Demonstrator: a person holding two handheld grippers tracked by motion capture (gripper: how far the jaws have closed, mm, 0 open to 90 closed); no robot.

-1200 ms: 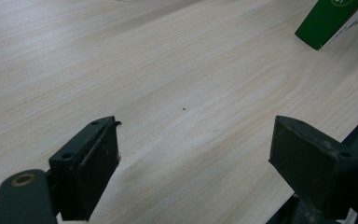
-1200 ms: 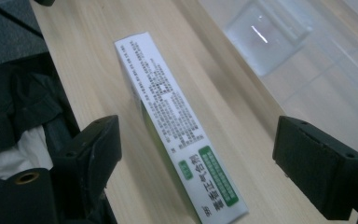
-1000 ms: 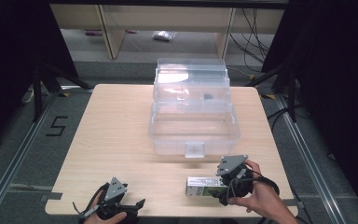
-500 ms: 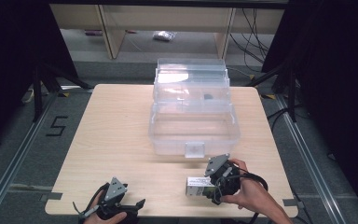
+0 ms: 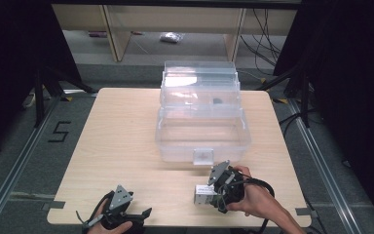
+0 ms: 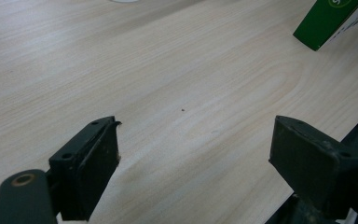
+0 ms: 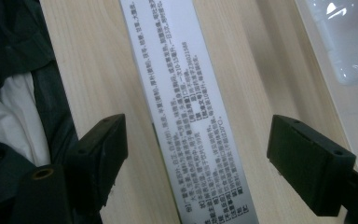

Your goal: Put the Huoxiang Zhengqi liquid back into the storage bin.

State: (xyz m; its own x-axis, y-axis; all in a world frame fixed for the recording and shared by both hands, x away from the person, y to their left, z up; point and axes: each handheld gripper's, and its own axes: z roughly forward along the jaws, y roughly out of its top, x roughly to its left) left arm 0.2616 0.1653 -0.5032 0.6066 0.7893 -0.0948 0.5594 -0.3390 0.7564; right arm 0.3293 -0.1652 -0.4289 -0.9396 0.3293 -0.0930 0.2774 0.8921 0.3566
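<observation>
Where the pale wooden worktop (image 5: 126,141) nears its front edge, right of centre, a small white-and-green cardboard box (image 5: 203,194) lies flat in the high view, the right tongs (image 5: 214,195) over it; the left tongs (image 5: 143,214) rest released at the front-left.

From the left gripper view, jaws gape over bare wood.

From the right gripper view, jaws have just been closing, straddling the box (image 7: 191,112) untouched. It looks light, stiff yet crushable; grip its long sides.
</observation>
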